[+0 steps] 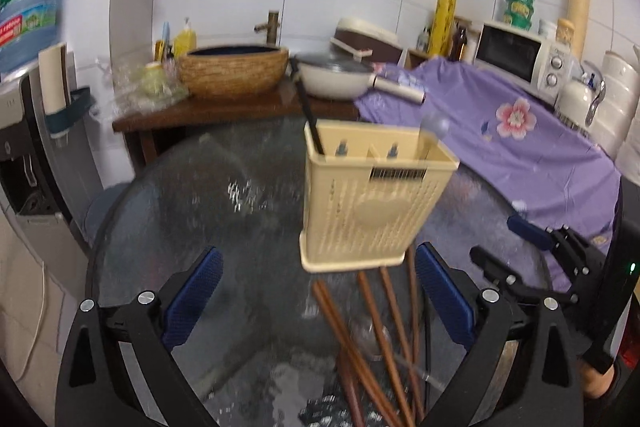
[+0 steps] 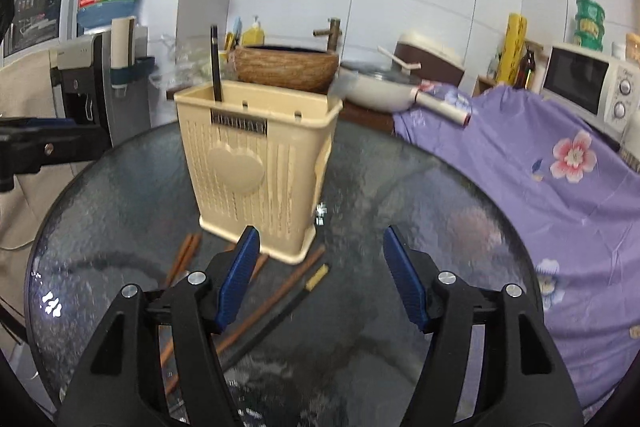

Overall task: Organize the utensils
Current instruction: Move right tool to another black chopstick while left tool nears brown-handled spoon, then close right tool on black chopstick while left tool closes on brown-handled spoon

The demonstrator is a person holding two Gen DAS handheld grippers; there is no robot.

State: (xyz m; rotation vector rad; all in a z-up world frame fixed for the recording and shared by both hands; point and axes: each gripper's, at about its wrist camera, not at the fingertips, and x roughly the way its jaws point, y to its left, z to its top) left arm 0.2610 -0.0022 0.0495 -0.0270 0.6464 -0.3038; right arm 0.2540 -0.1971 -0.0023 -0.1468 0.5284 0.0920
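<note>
We see a cream plastic utensil holder (image 1: 372, 203) standing upright on a round dark glass table (image 1: 168, 211), and one black utensil handle (image 1: 308, 111) rises from its left compartment, leaning a little. On the glass, just in front of the holder, several brown wooden chopsticks (image 1: 376, 339) lie loose and crossed, and some ends reach under the holder's front edge. In the right wrist view, a black chopstick with a pale tip (image 2: 280, 315) lies beside them. Our left gripper (image 1: 318, 303) hangs above the chopsticks with its blue pads wide apart and nothing between them. Our right gripper (image 2: 320, 279) is also spread wide and holds nothing; its left pad is in front of the holder's lower corner, but we cannot tell if it touches. A purple flowered cloth (image 2: 540, 163) covers the surface to the right of the table.
</note>
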